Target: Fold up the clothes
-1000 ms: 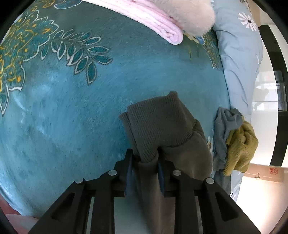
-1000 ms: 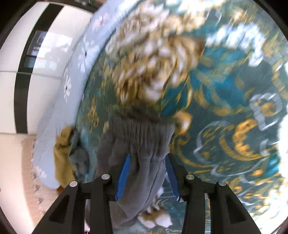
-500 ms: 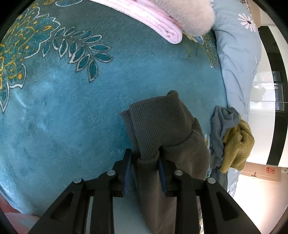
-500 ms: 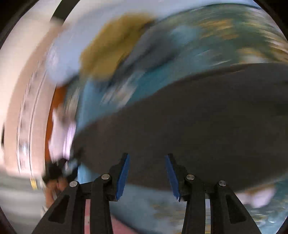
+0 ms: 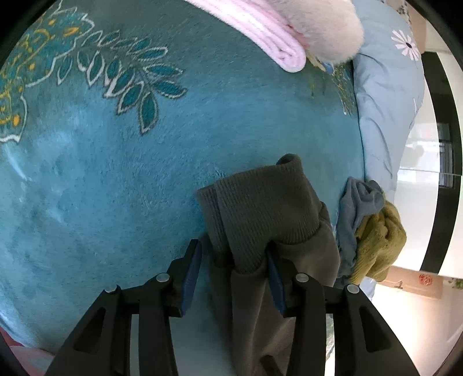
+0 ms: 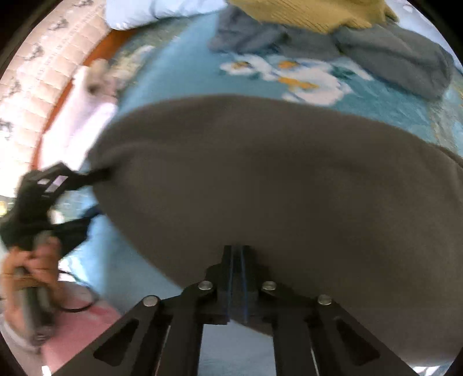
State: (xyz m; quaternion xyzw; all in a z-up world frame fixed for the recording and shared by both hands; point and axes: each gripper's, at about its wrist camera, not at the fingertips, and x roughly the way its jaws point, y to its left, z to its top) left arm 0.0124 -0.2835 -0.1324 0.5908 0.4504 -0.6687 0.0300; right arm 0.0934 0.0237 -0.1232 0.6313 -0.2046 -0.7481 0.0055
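A grey-brown sweatshirt lies on the teal flowered blanket (image 5: 130, 188). Its ribbed cuff (image 5: 260, 208) sits folded just ahead of my left gripper (image 5: 231, 260), whose jaws are opening. The sleeve still runs between them, and the left pad (image 5: 191, 266) stands clear of the cloth. In the right wrist view the sweatshirt's broad body (image 6: 260, 179) fills the middle. My right gripper (image 6: 235, 251) is shut at its near edge, with the fabric gathered around the tips. The left gripper (image 6: 95, 176) shows there too, at the garment's left corner, held by a hand (image 6: 29, 269).
A folded pink towel (image 5: 260, 37) and a fluffy pale item (image 5: 327, 26) lie at the blanket's far side. A blue-grey cloth (image 5: 356, 202) and a mustard knit (image 5: 379, 243) are heaped by the light blue daisy duvet (image 5: 387, 101). More grey-blue clothes (image 6: 399, 57) lie beyond the sweatshirt.
The left jaws have spread apart from their tight hold on the sleeve. The right gripper swung fast across the bed, rolled, and closed at the sweatshirt's near edge.
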